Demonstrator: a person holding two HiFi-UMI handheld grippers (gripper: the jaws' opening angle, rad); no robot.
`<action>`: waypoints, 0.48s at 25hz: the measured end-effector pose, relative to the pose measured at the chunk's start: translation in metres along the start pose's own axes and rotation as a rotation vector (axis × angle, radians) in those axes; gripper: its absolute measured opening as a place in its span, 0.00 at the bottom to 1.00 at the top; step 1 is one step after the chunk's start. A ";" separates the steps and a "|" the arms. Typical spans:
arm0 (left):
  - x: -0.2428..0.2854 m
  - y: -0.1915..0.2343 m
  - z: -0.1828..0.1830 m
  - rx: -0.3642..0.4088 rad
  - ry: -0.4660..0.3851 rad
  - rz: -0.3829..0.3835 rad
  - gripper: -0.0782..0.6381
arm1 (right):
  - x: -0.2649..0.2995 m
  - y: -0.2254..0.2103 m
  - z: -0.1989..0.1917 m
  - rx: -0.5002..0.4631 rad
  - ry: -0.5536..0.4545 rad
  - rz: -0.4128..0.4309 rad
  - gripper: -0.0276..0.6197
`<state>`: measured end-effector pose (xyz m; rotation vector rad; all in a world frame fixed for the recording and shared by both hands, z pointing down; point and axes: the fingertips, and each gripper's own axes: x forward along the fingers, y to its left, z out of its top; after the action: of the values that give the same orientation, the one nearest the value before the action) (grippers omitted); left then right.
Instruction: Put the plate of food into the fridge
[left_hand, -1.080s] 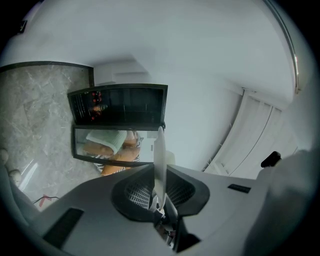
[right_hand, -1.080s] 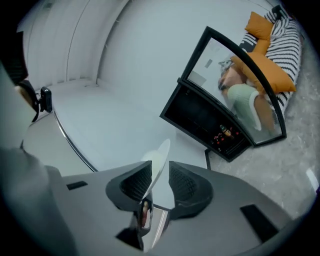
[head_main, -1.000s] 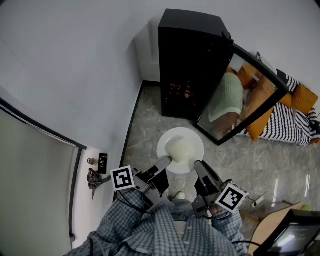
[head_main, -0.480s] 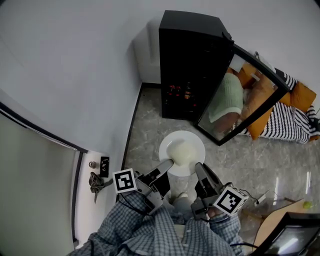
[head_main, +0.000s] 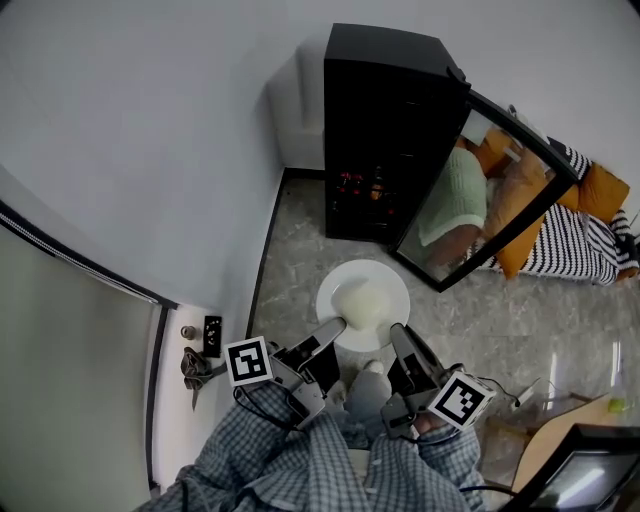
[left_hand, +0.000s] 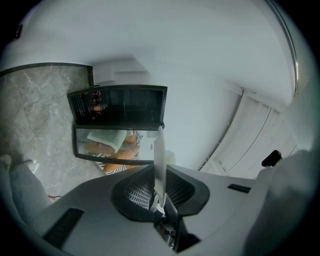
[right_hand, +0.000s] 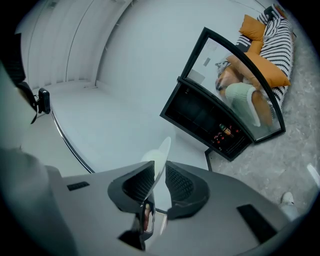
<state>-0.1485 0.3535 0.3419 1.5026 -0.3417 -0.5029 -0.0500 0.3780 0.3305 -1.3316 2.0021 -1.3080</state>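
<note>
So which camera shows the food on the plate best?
The head view: it looks down onto the plate, so the pale mound of food shows whole. Both gripper views catch the plate edge-on between their jaws, and the food barely shows.

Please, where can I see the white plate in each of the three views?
Head view: plate low centre, in front of the fridge.
Left gripper view: plate edge-on, low centre, clamped between the jaws.
Right gripper view: plate edge-on, lower centre, clamped between the jaws.
Shared landmark: the black fridge, glass door open.
</note>
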 end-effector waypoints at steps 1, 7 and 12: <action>0.001 0.000 0.001 0.001 0.000 0.000 0.18 | 0.001 -0.001 0.001 -0.001 0.000 -0.001 0.16; 0.008 0.004 0.011 -0.004 -0.018 0.002 0.18 | 0.013 -0.006 0.007 -0.018 0.021 0.009 0.16; 0.023 0.008 0.025 -0.001 -0.038 0.009 0.18 | 0.030 -0.016 0.018 0.011 0.038 0.034 0.16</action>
<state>-0.1403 0.3203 0.3486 1.4919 -0.3776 -0.5253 -0.0426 0.3412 0.3402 -1.2715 2.0310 -1.3363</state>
